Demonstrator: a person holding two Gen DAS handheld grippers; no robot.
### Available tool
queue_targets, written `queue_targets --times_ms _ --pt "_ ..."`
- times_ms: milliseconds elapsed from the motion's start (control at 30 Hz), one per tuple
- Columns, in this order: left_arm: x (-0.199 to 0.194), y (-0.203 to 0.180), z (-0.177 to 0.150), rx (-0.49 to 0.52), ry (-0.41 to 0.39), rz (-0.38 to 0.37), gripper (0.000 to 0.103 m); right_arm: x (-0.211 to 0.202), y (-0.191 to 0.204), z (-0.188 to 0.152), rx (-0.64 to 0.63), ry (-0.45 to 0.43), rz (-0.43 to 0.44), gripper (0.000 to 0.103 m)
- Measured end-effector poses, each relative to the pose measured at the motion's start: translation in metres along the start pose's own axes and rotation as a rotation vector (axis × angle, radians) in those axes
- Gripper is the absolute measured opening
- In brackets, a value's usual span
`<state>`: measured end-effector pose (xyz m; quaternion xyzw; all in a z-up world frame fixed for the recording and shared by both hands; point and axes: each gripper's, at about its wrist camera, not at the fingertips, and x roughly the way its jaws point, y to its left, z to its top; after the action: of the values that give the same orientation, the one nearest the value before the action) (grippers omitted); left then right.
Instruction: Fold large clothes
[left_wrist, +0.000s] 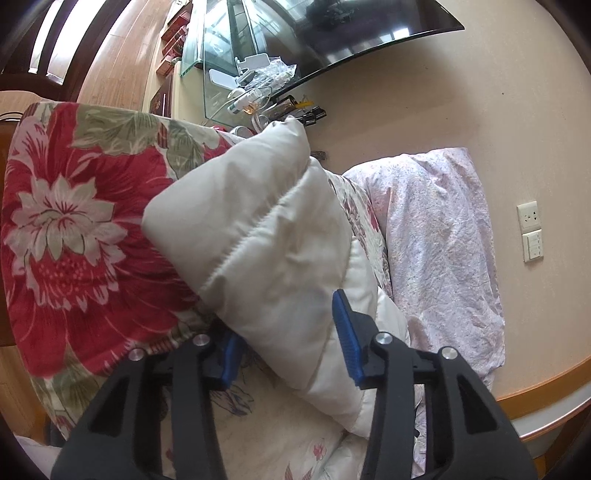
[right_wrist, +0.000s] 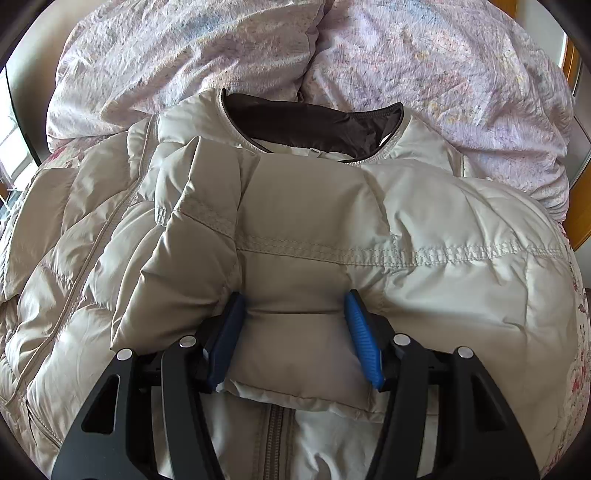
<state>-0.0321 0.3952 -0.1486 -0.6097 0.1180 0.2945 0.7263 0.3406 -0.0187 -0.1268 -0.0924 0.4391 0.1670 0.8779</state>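
Observation:
A cream quilted puffer jacket (right_wrist: 295, 206) lies on the bed, dark brown collar lining (right_wrist: 314, 123) at the far end. Its sleeve is folded across the chest. My right gripper (right_wrist: 295, 332) has its blue pads (right_wrist: 360, 332) on both sides of the sleeve's cuff end and pinches it. In the left wrist view, my left gripper (left_wrist: 286, 339) holds a puffy part of the same jacket (left_wrist: 258, 236) between its blue pads (left_wrist: 345, 332), lifted above the bed.
A red floral bedspread (left_wrist: 74, 221) covers the bed. Pink-white pillows (left_wrist: 439, 236) (right_wrist: 406, 55) lie at the head. A glass stand (left_wrist: 221, 55) with clutter and a dark TV (left_wrist: 351, 29) stand by the wall. A wall socket (left_wrist: 530, 236) is at right.

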Motion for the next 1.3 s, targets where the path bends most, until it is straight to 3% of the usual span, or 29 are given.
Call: queue_targets --times_ms 167,267,400,567,667,767,967,1100,1300 --pt "0.006 0.003 0.005 0.018 0.004 0.002 0.014 0.0 0.0 -0.001 0.0 -0.001 -0.003 0.058" --pt "-0.001 -0.016 0.005 0.093 -0.016 0.002 0.008 0.0 0.003 -0.001 -0.014 -0.001 -0.02 0.058" --pt "-0.017 -0.068 0.003 0.236 -0.044 -0.042 0.007 0.001 0.009 -0.001 -0.046 -0.006 -0.055 0.058" --pt "-0.035 -0.165 -0.024 0.461 -0.044 -0.148 0.007 0.003 0.01 0.002 -0.069 0.008 -0.078 0.063" --pt "-0.041 -0.224 -0.063 0.6 -0.002 -0.239 0.007 -0.006 -0.006 0.005 -0.012 0.042 0.01 0.064" --pt "-0.041 -0.269 -0.114 0.713 0.079 -0.335 0.007 -0.031 -0.033 0.004 0.082 0.001 0.082 0.07" --pt "-0.016 -0.315 -0.229 0.891 0.298 -0.453 0.007 -0.077 -0.091 -0.009 0.184 -0.092 0.054 0.077" --pt "0.012 -0.316 -0.3 0.983 0.423 -0.444 0.007 -0.082 -0.124 -0.024 0.241 -0.089 0.012 0.077" --pt "0.064 -0.293 -0.374 1.075 0.565 -0.316 0.008 -0.078 -0.157 -0.038 0.316 -0.073 -0.002 0.077"
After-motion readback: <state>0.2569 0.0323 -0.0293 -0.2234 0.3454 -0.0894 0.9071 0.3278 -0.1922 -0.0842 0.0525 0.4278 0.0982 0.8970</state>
